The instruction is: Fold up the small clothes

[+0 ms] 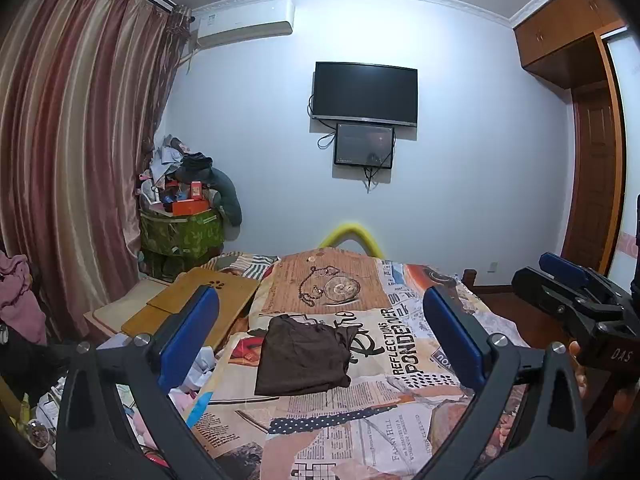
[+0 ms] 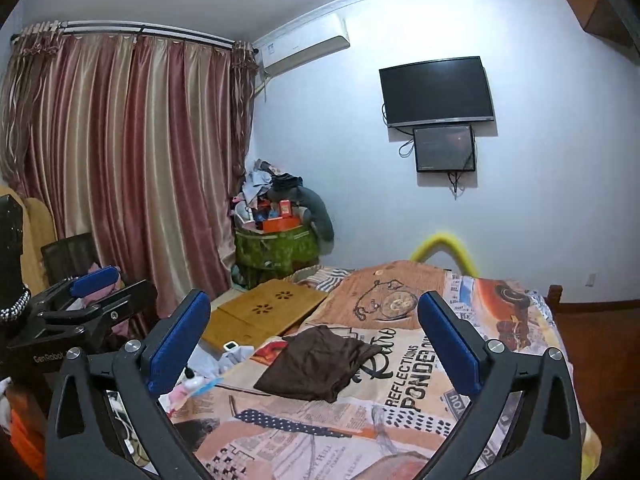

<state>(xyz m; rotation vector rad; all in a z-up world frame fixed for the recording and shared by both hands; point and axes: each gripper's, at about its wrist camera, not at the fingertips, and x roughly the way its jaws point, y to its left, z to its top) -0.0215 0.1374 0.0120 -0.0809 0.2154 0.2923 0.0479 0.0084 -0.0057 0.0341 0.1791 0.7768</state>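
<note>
Brown folded garment [image 1: 304, 354] lies on the patchwork bedspread [image 1: 400, 400], ahead of both the left gripper [image 1: 320, 332] and right gripper [image 2: 314, 336], each spread wide and empty. Snagging its loose flap could undo the fold.

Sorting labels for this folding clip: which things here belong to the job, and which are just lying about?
Job:
brown garment, folded on the printed bedspread
left gripper, open
right gripper, open

Lying about:
wooden lap desk
green storage box piled with clutter
wall TV
curtains
</note>
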